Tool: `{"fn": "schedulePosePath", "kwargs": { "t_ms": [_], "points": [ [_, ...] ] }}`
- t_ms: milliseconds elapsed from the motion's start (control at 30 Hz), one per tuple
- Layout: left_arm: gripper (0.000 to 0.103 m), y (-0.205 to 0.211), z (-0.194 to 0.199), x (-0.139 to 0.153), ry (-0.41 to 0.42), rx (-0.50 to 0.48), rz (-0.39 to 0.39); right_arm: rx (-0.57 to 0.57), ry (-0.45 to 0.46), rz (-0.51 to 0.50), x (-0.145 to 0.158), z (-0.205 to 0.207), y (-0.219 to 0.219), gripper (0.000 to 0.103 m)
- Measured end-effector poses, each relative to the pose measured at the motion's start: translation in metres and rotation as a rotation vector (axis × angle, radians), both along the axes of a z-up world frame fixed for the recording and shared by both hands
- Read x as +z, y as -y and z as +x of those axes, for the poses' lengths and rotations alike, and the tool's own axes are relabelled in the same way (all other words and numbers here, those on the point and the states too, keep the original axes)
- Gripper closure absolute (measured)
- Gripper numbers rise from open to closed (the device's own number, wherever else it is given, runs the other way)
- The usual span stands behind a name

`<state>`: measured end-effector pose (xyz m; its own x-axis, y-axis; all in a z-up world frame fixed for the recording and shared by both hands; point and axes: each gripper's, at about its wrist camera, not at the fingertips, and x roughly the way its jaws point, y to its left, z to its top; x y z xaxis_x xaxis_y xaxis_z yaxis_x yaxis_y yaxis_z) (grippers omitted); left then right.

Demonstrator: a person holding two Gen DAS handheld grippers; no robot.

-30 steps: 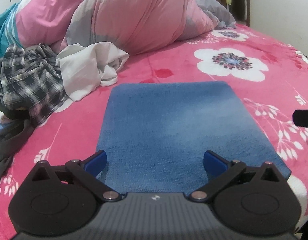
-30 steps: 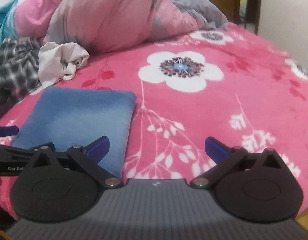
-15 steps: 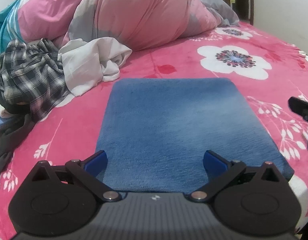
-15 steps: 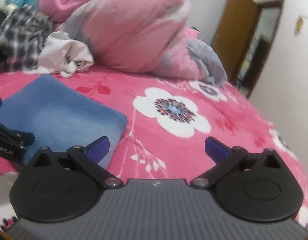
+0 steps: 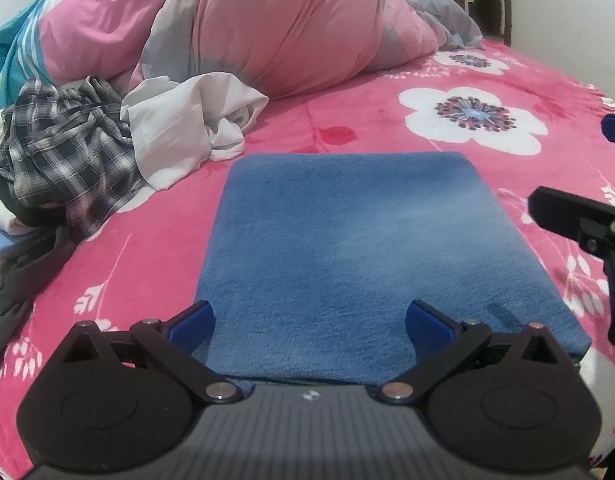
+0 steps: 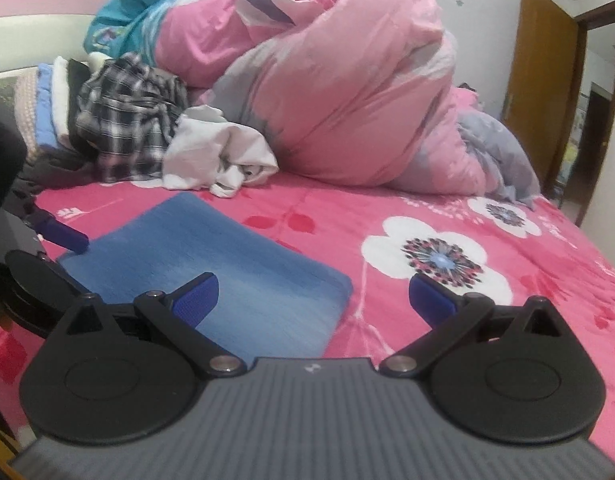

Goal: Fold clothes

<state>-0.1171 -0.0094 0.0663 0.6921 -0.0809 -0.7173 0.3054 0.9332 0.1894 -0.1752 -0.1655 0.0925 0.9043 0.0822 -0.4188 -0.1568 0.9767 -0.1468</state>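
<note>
Both tongs stand wide open and hold nothing. The left gripper [image 5: 309, 316] straddles the near edge of the folded blue towel [image 5: 359, 248]; the right gripper [image 6: 313, 296] hangs off its right side. A careless pinch could peel only the top layer, probably. The towel lies flat, square and smooth.

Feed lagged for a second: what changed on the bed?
The right gripper lifted and swung away from the folded blue towel, open and empty. The left gripper stays open over the towel's near edge. Towel, white garment and plaid shirt unmoved.
</note>
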Motion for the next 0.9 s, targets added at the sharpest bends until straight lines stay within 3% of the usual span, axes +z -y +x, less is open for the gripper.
{"fn": "schedulePosePath", "kwargs": {
  "t_ms": [200,300,367,600,667,900],
  "points": [
    [0.0,0.001,0.0,-0.001,0.0,0.002,0.01,0.036,0.002,0.039,-0.002,0.005,0.0,0.003],
    [0.0,0.0,0.0,-0.002,-0.002,0.003,0.008,0.057,-0.006,0.065,-0.004,0.009,0.001,0.011],
    [0.0,-0.001,-0.001,-0.003,0.002,0.0,0.005,0.075,-0.017,0.083,-0.008,0.01,0.002,0.029],
    [0.0,-0.01,-0.001,-0.007,0.003,-0.017,-0.031,0.116,-0.113,0.172,-0.03,0.034,0.0,0.066],
    [0.0,-0.013,-0.001,-0.009,0.003,-0.025,-0.048,0.124,-0.144,0.18,-0.041,0.041,-0.001,0.082],
    [0.0,-0.016,-0.002,-0.012,0.012,-0.042,-0.054,0.146,-0.17,0.174,-0.061,0.045,-0.007,0.086]
  ]
}}
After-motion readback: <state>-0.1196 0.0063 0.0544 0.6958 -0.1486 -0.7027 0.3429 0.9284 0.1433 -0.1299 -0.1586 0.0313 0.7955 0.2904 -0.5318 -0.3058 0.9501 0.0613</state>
